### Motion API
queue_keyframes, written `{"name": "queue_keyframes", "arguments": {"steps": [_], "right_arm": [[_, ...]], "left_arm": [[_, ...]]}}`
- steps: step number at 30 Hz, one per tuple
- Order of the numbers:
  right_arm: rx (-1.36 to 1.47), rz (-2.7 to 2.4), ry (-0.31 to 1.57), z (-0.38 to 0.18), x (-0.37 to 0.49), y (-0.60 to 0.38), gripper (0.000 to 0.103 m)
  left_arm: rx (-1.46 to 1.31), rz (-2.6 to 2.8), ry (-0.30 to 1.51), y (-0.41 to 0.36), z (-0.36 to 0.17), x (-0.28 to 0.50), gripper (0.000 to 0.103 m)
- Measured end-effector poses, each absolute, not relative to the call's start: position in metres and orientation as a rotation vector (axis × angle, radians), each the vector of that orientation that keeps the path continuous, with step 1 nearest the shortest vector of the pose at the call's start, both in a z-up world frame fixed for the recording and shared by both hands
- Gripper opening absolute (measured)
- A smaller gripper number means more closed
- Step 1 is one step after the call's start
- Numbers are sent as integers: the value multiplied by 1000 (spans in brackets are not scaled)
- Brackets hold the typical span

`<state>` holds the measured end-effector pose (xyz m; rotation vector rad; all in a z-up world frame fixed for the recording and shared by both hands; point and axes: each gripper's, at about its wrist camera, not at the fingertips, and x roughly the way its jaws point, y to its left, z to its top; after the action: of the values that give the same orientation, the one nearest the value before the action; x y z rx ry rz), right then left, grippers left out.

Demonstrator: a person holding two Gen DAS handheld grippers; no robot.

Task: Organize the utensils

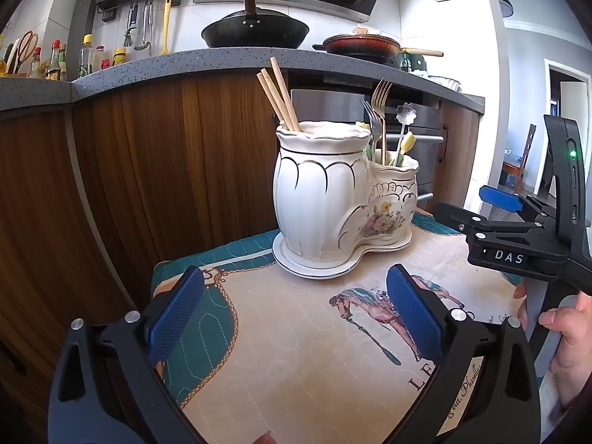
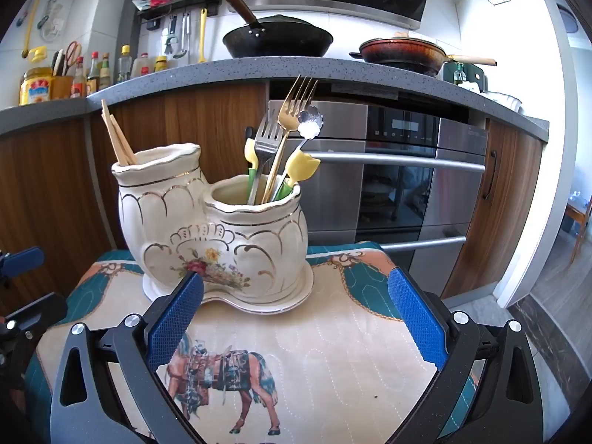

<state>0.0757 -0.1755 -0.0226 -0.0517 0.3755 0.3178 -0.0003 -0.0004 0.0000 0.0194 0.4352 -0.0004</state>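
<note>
A white ceramic double utensil holder (image 1: 333,199) (image 2: 207,229) stands on its saucer at the far side of a horse-print cloth. Wooden chopsticks (image 1: 277,92) (image 2: 116,137) stand in the tall pot. Forks (image 2: 292,118) (image 1: 379,111), a flower-headed spoon (image 2: 310,123) (image 1: 405,113) and yellow tulip-handled utensils (image 2: 301,165) stand in the low pot. My left gripper (image 1: 296,318) is open and empty above the cloth, short of the holder. My right gripper (image 2: 296,318) is open and empty, just in front of the holder; it also shows at the right of the left wrist view (image 1: 499,199).
The horse-print cloth (image 2: 333,351) (image 1: 296,351) covers a small table. Behind stand wooden cabinets (image 1: 129,170), an oven (image 2: 399,185) and a grey counter (image 2: 222,74) with a wok, a pan and bottles.
</note>
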Motion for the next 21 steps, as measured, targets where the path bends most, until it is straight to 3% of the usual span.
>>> {"name": "queue_keyframes", "arguments": {"steps": [21], "right_arm": [[-51,318,374,-22,75,-175,99]], "left_arm": [[14,-1,440,0,0,0,98]]}}
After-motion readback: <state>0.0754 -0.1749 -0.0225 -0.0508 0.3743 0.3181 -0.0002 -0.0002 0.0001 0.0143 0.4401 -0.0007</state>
